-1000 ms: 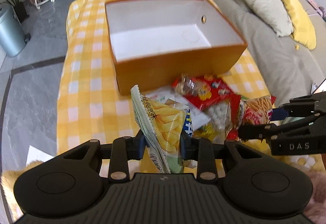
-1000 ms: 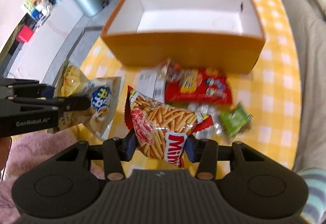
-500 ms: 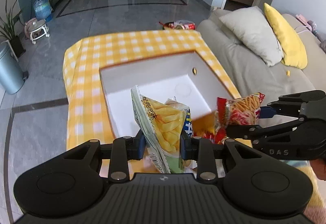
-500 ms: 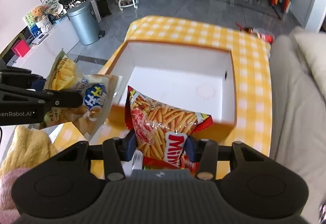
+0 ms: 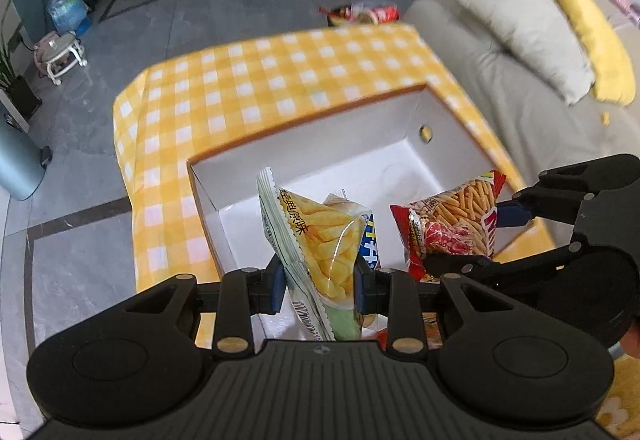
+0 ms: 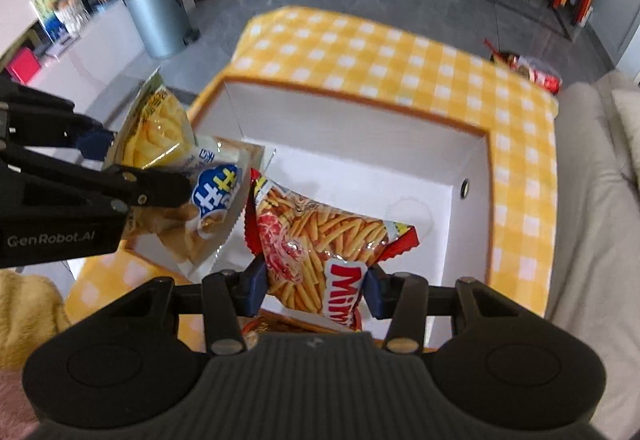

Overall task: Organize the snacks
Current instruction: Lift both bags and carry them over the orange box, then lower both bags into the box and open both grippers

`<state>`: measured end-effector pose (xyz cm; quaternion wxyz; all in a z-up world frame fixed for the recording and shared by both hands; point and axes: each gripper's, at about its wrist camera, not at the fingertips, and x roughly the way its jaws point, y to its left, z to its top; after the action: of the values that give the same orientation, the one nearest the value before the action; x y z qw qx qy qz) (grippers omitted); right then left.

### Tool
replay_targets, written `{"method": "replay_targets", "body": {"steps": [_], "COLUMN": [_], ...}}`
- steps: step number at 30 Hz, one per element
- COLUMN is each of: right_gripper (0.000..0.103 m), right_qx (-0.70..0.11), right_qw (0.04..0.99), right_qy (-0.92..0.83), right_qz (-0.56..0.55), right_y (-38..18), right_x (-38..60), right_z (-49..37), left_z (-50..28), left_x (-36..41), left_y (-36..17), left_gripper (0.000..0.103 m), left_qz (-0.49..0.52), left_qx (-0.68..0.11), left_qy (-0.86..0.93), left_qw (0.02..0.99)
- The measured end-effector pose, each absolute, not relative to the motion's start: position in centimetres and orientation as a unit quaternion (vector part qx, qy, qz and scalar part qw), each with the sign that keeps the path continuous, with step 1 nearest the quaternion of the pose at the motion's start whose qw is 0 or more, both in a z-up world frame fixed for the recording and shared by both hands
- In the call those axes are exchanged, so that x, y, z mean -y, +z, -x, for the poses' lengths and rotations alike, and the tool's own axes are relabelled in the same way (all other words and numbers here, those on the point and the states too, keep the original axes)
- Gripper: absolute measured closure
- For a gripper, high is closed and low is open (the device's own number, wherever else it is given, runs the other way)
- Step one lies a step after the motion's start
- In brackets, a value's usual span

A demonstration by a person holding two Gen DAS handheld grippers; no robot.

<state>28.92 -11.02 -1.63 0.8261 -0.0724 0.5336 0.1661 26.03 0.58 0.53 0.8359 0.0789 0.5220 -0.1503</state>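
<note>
My left gripper is shut on a pale green and yellow chip bag, held over the near left part of the open orange box with a white inside. My right gripper is shut on a red stick-snack bag, held over the box's near part. In the left wrist view the right gripper and its red bag hang to the right. In the right wrist view the left gripper and its chip bag are at the left. The box floor below is white and bare.
The box sits on a table with a yellow checked cloth. A red snack bag lies past the table's far edge. A grey sofa with pillows is to the right. A grey bin stands on the floor at the left.
Both grippers have carried their bags up from the snack pile and forward over the box. The pile has dropped out of view below.
</note>
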Motion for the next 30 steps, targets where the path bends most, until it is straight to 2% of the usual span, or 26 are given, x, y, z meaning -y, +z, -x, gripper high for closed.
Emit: {"method": "replay_targets", "body": {"steps": [8, 14, 30], "right_gripper": [0.057, 0.057, 0.055], "right_qx": [-0.577, -0.605, -0.64], "right_qw": [0.795, 0.769, 0.739], "right_qy": [0.171, 0.196, 0.207], "right_qz": [0.076, 0.065, 0.041], "right_y": [-7.4, -9.9, -11.0], "right_x": [9.7, 9.3, 9.6], "right_z": [-30.6, -31.6, -33.2], "left_z": [-28.2, -28.9, -30.1], "left_x": [1.6, 2.5, 2.1], "left_y": [-4.5, -7.3, -8.3], "left_gripper": [0.068, 0.067, 0.066], "left_qz": [-0.173, -0.206, -0.192], "left_qx": [-0.565, -0.607, -0.645], "left_qy": [-0.151, -0.144, -0.117], "left_qw": [0.792, 0.754, 0.73]}}
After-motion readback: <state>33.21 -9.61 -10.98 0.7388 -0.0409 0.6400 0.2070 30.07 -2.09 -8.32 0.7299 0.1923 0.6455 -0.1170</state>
